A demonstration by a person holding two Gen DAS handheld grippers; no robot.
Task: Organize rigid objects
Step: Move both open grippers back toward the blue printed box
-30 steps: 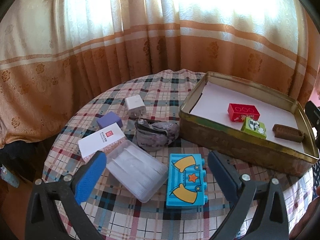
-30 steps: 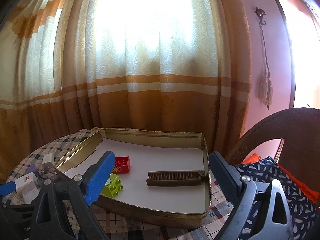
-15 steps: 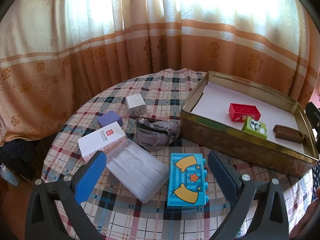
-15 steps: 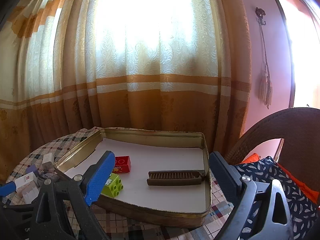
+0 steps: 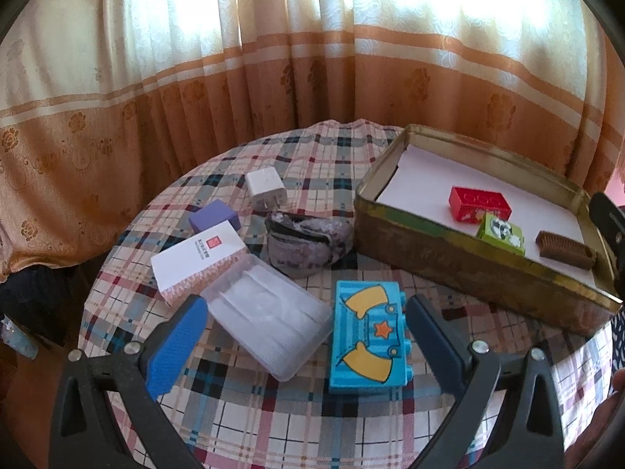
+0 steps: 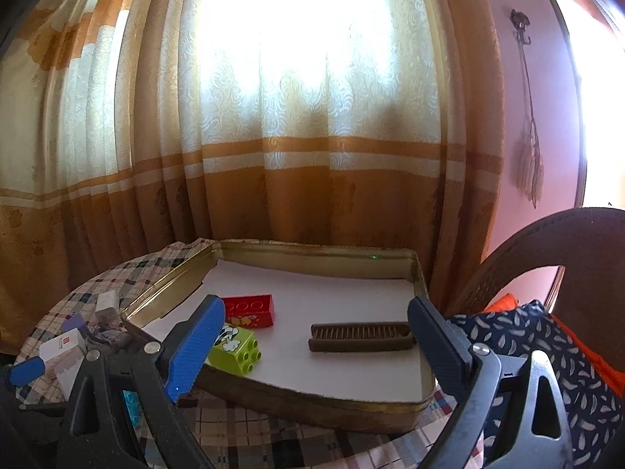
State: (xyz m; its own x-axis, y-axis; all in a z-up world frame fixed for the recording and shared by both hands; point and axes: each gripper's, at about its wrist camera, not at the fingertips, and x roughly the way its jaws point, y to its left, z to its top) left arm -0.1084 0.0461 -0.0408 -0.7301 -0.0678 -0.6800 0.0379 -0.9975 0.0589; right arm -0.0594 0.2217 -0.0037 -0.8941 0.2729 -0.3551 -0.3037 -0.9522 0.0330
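A gold metal tin [image 5: 461, 269] [image 6: 308, 410] lined with white paper holds a red brick [image 5: 478, 203] [image 6: 250, 308], a green brick [image 5: 502, 232] [image 6: 234, 349] and a brown comb [image 5: 564, 254] [image 6: 359, 338]. On the plaid cloth in front of it lie a big blue brick [image 5: 367, 336], a clear plastic box [image 5: 269, 320], a white booklet [image 5: 199, 258], a purple block [image 5: 214, 215], a white charger [image 5: 265, 187] and a grey pouch [image 5: 308, 240]. My left gripper [image 5: 304, 336] is open just above the clear box and blue brick. My right gripper [image 6: 312, 336] is open over the tin's near side.
The round table [image 5: 242, 410] is small, with orange curtains [image 5: 195, 90] close behind it. A dark chair back [image 6: 566, 242] and a feather-print cushion [image 6: 523, 336] stand to the right of the tin.
The left gripper has crept slightly forward and down toward the blue brick. The right gripper has barely moved. Both stay open.
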